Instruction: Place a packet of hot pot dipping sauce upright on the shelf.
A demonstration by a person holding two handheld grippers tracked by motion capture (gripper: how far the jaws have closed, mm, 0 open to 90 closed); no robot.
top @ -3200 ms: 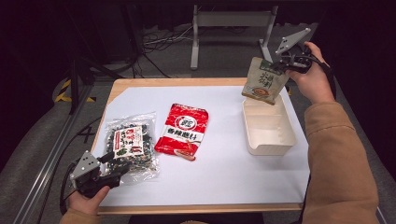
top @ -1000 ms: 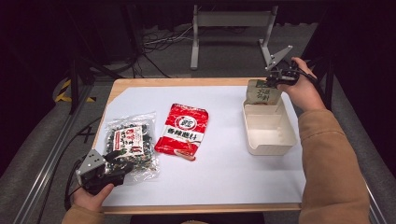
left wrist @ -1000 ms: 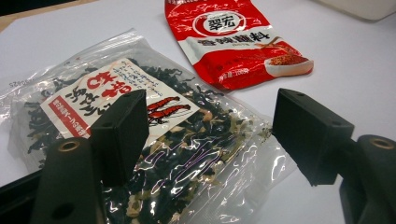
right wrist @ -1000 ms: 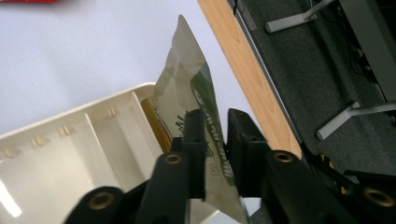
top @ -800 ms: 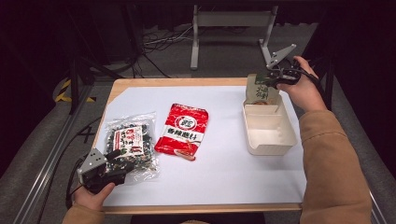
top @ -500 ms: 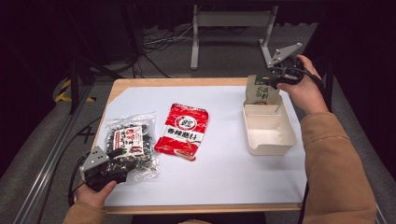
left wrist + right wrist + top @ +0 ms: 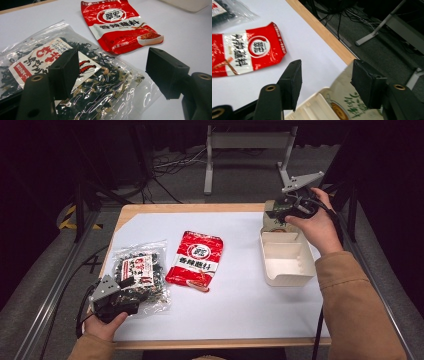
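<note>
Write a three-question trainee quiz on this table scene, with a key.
1. True or false: the right gripper is clamped on the beige packet.
2. Which item lies nearest the left gripper? A. red packet B. clear bag of dark dried food C. white container
3. Fill in: the beige packet leans at the container's ____ end.

Key:
1. False; its jaws have just been opening and stand apart, the packet not pressed.
2. B
3. far
</note>
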